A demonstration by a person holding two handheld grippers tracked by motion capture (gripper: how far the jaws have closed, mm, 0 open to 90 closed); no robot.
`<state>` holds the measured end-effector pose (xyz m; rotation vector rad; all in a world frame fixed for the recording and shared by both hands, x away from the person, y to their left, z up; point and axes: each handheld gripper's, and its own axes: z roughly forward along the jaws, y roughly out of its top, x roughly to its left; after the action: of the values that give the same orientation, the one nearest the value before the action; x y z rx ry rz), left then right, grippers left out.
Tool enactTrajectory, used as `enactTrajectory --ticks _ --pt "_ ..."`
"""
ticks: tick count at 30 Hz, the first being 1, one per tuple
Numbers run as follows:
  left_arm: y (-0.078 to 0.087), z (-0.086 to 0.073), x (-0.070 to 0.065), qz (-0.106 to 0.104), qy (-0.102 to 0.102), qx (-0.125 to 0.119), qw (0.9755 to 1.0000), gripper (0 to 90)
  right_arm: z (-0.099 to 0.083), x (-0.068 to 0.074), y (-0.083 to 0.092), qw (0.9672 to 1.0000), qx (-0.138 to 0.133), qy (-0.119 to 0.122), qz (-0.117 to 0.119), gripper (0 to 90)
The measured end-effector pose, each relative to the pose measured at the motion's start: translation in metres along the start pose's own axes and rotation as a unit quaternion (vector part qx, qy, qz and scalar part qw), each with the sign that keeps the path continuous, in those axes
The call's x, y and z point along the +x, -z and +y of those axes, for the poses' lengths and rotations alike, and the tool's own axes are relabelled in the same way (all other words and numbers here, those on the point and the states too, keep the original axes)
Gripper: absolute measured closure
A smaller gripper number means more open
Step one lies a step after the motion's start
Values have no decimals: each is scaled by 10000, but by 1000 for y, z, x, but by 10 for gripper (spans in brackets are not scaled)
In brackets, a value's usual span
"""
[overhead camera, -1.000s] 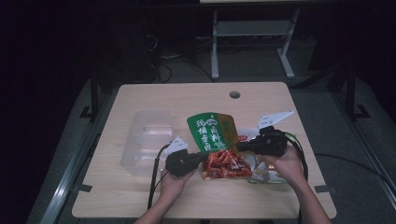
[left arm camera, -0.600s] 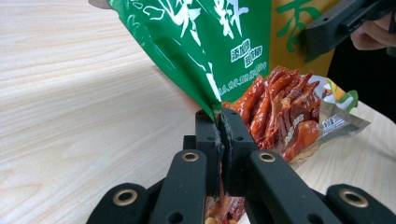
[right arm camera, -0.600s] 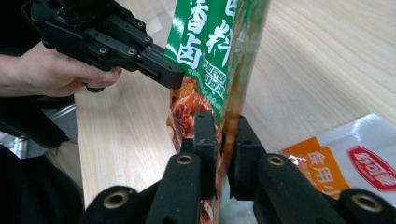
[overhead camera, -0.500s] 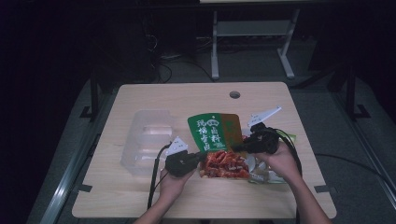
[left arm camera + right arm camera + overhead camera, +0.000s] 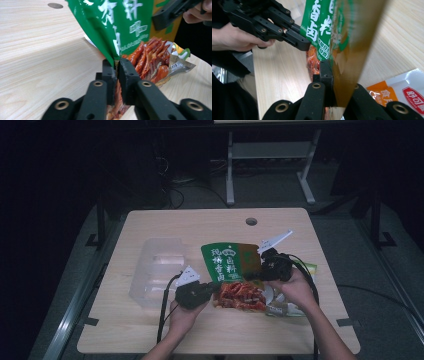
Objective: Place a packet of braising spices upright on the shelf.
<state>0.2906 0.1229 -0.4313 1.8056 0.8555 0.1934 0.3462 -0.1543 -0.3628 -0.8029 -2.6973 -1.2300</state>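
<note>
A person sits at a pale wooden table (image 5: 150, 330) and holds 2 black grippers. Between them is a shiny green and orange snack bag with white letters (image 5: 229, 259) and a picture of red food strips at its lower end. The snack bag lies near the middle of the table, lifted a little at the front, just right of a clear plastic box (image 5: 156, 270).

The left gripper (image 5: 216, 289) comes in from the left and bites the left edge of the snack bag. In the left gripper view its 2 jaws are almost together, with only the thin green edge of the bag (image 5: 117, 30) pinched between them. These jaws have just opened a tiny bit, but the bag is still between them.

The right gripper (image 5: 248, 276) comes in from the right. In the right gripper view its jaws are pressed tight on the brown-orange side of the bag (image 5: 352, 50), which looks blurry there. These jaws have just closed more, with the bag between them.

More shiny snack packets (image 5: 285, 307) lie on the table under the right hand, near the front right side.
</note>
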Motion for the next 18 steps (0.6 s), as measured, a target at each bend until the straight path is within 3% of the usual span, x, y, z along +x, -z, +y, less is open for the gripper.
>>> enactTrajectory --ticks 5,8,10,18 --pt "4 2 -3 6 5 -53 10000 715 -6 5 8 9996 -255 -78 65 895" --pt "8 3 -9 95 -172 22 9998 656 -6 16 17 9992 -396 69 -73 896" --pt "11 4 -11 131 -178 62 9997 627 -5 20 23 9987 -473 127 -168 896" --pt "24 4 -14 104 -161 116 9997 591 3 25 34 9965 -779 98 -293 896"
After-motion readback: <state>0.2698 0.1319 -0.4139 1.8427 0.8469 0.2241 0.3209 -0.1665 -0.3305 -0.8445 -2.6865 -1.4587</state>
